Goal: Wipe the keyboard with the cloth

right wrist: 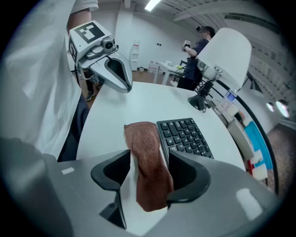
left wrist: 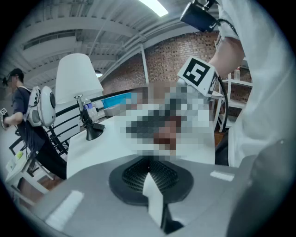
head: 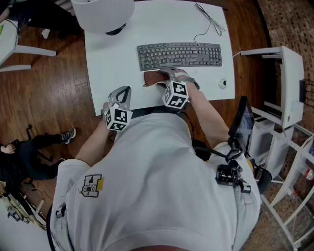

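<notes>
A dark grey keyboard [head: 179, 55] lies across the middle of the white table [head: 113, 63]. Just in front of its left half lies a brown cloth [head: 153, 78], bunched lengthwise. My right gripper [head: 169, 77] points steeply down over the cloth. In the right gripper view its jaws stand wide open around the cloth [right wrist: 147, 166], which rests on the table beside the keyboard [right wrist: 185, 135]. My left gripper [head: 121, 94] hovers at the table's front edge, left of the cloth, holding nothing. Its jaws [left wrist: 150, 178] look shut. Part of the left gripper view is mosaicked over.
A white desk lamp [head: 103, 14] stands at the table's back left. The keyboard cable [head: 211, 22] runs to the back right. A small round object [head: 222, 83] sits near the right edge. A white rack [head: 289, 83] stands to the right; a person [head: 29, 152] is on the floor at the left.
</notes>
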{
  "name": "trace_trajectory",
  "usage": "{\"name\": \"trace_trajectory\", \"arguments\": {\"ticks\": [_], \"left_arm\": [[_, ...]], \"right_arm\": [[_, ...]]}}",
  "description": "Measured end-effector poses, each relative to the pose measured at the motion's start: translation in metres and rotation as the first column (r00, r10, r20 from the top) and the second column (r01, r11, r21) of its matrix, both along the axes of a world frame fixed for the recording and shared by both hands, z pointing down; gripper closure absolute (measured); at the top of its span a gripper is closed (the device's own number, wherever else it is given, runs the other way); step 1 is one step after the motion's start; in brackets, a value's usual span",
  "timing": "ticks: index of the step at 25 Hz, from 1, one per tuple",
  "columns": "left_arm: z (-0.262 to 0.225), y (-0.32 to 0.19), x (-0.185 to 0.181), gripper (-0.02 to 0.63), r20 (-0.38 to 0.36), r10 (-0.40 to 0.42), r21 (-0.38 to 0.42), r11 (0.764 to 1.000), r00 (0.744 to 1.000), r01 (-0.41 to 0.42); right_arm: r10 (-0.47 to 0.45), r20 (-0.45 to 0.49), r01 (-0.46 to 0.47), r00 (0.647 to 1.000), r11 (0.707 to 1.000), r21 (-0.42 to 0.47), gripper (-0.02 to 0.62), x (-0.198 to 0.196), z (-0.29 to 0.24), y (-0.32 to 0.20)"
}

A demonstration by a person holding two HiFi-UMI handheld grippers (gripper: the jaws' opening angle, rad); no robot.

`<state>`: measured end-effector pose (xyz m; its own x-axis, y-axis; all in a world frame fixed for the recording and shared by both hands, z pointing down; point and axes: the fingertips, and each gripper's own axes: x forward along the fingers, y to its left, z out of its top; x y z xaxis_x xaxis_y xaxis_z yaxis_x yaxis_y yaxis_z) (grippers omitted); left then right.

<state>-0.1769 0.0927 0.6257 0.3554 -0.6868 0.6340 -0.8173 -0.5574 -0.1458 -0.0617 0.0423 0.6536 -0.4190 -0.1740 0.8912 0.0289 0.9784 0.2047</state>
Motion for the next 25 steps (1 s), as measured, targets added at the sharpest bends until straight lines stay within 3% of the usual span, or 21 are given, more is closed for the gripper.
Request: {"name": "trace_trajectory", "arguments": {"ticks": [5, 9, 12, 16, 20, 25], "left_arm": [[0.011, -0.009, -0.003, 0.607, 0.023, -0.067, -0.025, 0.997, 0.997, 0.068], [0.018, -0.007, 0.0, 0.607, 0.036, -0.158, -0.068, 0.985, 0.987, 0.16], [0.021, -0.009, 0.003, 0.607, 0.049, -0.197, -0.088, 0.976, 0.979, 0.201], [0.021, -0.018, 0.0, 0.607, 0.065, -0.229, -0.087, 0.968, 0.971, 0.235], [0.015, -0.037, 0.003, 0.607, 0.076, -0.234, -0.059, 0.969, 0.969, 0.238], [0.008, -0.059, 0.019, 0.607, 0.08, -0.212, -0.031, 0.976, 0.974, 0.215]], "right_arm": [[-0.129, -0.03, 0.127, 0.991, 0.99, -0.056, 0.341, -0.009, 0.017, -0.009], [-0.15, -0.005, 0.149, 0.989, 0.984, -0.099, 0.448, -0.006, 0.025, 0.001], [-0.143, 0.008, 0.143, 0.99, 0.986, -0.087, 0.499, -0.005, 0.024, 0.0], [-0.1, 0.061, 0.104, 0.993, 0.992, -0.076, 0.506, -0.014, -0.001, -0.012], [-0.015, 0.14, 0.017, 0.99, 1.0, -0.014, 0.505, -0.039, -0.038, -0.063], [0.007, 0.064, -0.01, 0.998, 0.999, 0.038, 0.505, -0.064, -0.024, -0.116]]}}
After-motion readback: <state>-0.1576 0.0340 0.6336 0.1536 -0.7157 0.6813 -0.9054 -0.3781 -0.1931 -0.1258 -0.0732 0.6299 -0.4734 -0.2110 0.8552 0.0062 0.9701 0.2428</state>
